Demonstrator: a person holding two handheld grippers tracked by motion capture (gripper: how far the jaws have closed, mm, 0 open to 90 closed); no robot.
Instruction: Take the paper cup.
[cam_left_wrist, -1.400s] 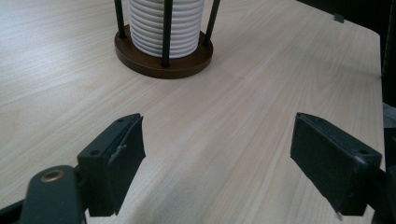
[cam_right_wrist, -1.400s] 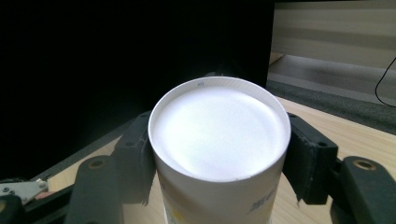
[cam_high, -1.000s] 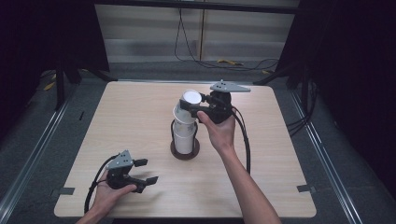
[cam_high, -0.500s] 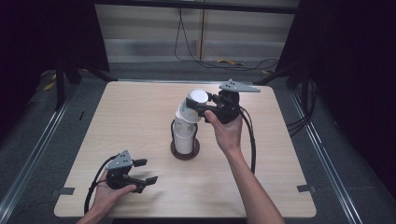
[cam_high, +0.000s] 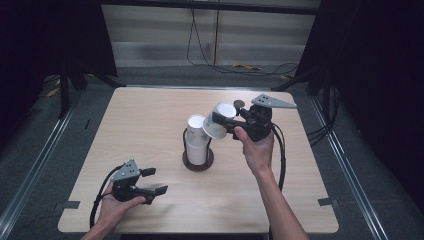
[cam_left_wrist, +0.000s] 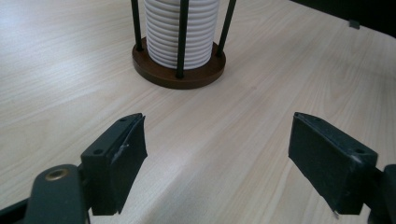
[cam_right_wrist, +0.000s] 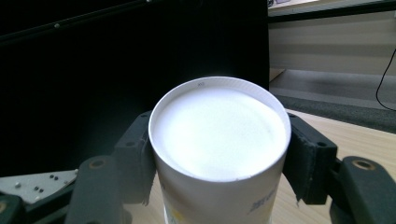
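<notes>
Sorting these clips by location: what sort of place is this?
Probably a lab or recording studio, not a home: a bare wooden table stands on grey floor, boxed in by black curtains, with cables trailing along the back wall.

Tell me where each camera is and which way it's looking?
High view: above the person's side, looking forward and down on the light wooden table; both forearms and grippers show.
Left gripper view: rides the left gripper, jaws open, facing the stack of white paper cups in a brown round stand.
Right gripper view: rides the right gripper, its jaws clamping a white paper cup.
Shared: high and left gripper views both show the cup stack.
</notes>
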